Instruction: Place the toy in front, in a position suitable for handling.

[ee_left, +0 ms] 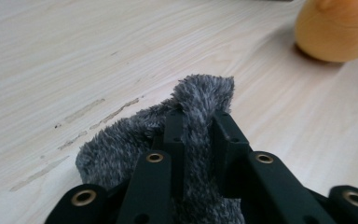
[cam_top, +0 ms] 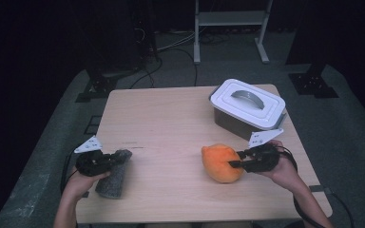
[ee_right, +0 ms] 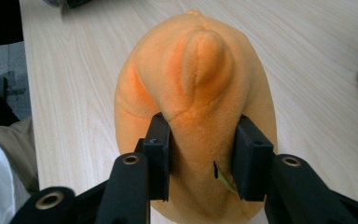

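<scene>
A: Left gripper (cam_top: 105, 161) status?

B: Clenched on the grey cloth (cam_top: 114, 174). In the left gripper view a ridge of the fuzzy fabric (ee_left: 200, 121) is pinched tight between the two jaws, and the rest bunches below them on the table (cam_top: 171, 123).

A: Location of the cloth?

B: Near-left part of the table, close to the near edge and the left edge. The left gripper sits at its far end, pointing right; the cloth trails from it toward the near edge.

A: Right gripper (cam_top: 235, 159) status?

B: Grasping the orange plush (cam_top: 222, 163). In the right gripper view both pads press into the plush (ee_right: 200, 93) from either side and the fabric dents at each pad. Gripper points left, with the plush directly ahead of it.

A: Location of the plush?

B: Near-right part of the table, resting on the surface, well apart from the cloth.

A: Obstructions?

B: One lidded white box (cam_top: 248, 107) at the far right, just beyond the right gripper, with its far corner near the table's far edge.

A: Open room?

B: Bare wood between the two grippers, plus the whole centre and far-left area. The near edge runs close behind both hands.
</scene>
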Demonstrator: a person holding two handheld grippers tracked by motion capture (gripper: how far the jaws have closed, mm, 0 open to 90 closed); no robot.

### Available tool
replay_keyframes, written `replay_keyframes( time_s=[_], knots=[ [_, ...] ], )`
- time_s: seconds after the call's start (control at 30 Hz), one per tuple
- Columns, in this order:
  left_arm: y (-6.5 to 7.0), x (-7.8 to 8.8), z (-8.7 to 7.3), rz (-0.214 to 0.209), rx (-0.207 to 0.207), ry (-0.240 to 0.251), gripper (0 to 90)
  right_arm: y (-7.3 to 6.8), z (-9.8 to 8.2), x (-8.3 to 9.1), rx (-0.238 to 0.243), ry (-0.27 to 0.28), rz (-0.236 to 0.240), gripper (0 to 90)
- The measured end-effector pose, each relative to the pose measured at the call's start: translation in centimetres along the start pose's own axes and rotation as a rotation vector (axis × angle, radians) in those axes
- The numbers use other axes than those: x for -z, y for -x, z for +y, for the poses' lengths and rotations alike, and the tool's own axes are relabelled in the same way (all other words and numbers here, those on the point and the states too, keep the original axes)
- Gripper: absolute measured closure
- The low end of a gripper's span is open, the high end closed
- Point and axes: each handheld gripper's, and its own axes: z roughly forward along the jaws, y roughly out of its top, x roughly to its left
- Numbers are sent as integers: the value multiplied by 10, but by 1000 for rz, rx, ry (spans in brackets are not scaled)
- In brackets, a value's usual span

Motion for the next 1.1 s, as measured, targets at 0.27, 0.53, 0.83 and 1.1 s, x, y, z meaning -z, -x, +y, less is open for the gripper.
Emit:
replay_keyframes(
  time_s=[0.27, 0.53, 0.83, 1.1],
  knots=[
    [10, -40, 0, -38, -2, -27, 729, -17, 17, -20, 31, -23, 24, 537],
    [23, -51, 5, -68, -15, -14, 609, -42, 28, -39, 37, -9, 128, 443],
    [30, -52, 1, -97, -4, 0, 544, -67, 23, -39, 75, -35, 203, 468],
    [39, -53, 1, -106, -17, 10, 479, -73, 20, -30, 103, -25, 246, 474]
  ],
)
